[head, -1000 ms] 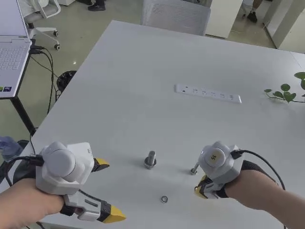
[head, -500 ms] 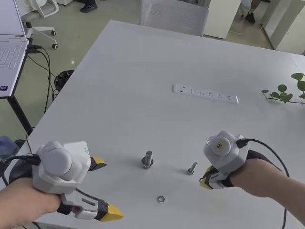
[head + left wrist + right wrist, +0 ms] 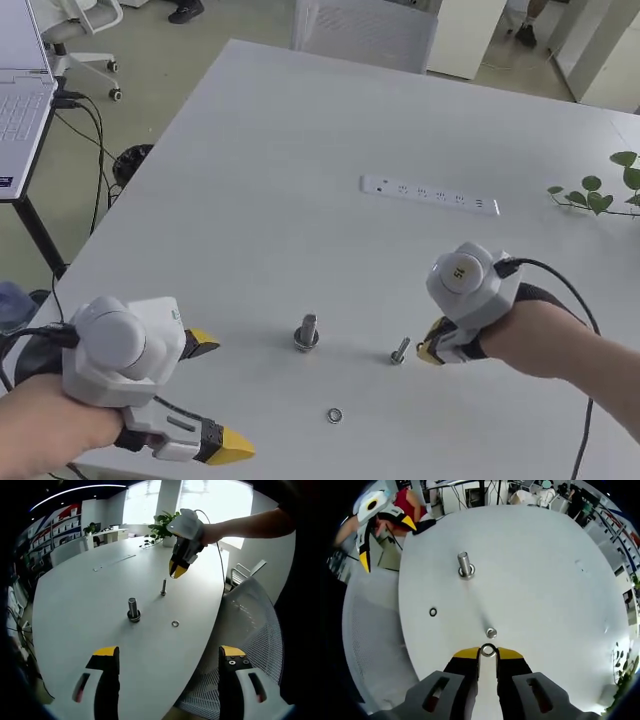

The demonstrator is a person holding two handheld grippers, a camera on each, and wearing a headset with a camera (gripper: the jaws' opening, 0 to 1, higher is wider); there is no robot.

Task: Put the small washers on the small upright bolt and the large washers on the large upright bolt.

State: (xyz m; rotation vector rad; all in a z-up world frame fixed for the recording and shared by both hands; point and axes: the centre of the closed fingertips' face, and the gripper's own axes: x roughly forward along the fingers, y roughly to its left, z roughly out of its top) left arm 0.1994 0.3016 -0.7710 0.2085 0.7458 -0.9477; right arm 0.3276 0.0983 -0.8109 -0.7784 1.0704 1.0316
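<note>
The large upright bolt (image 3: 307,333) stands mid-table with a washer round its base; it also appears in both gripper views (image 3: 133,609) (image 3: 465,564). To its right stands the small upright bolt (image 3: 400,350) (image 3: 491,632). My right gripper (image 3: 432,352) (image 3: 488,652) is shut on a small washer (image 3: 488,650), held just right of the small bolt's top. A loose washer (image 3: 334,415) (image 3: 175,624) (image 3: 433,612) lies flat nearer the front edge. At the front left corner my left gripper (image 3: 218,395) (image 3: 169,652) is open, nothing between its jaws.
A white power strip (image 3: 428,194) lies further back on the table (image 3: 260,180). Plant leaves (image 3: 600,195) reach in at the right edge. A laptop (image 3: 15,110) sits on a desk to the left, and a grey chair (image 3: 365,35) stands behind the table.
My right gripper has moved away from the front edge and now sits level with the small bolt's top. The left gripper has barely moved.
</note>
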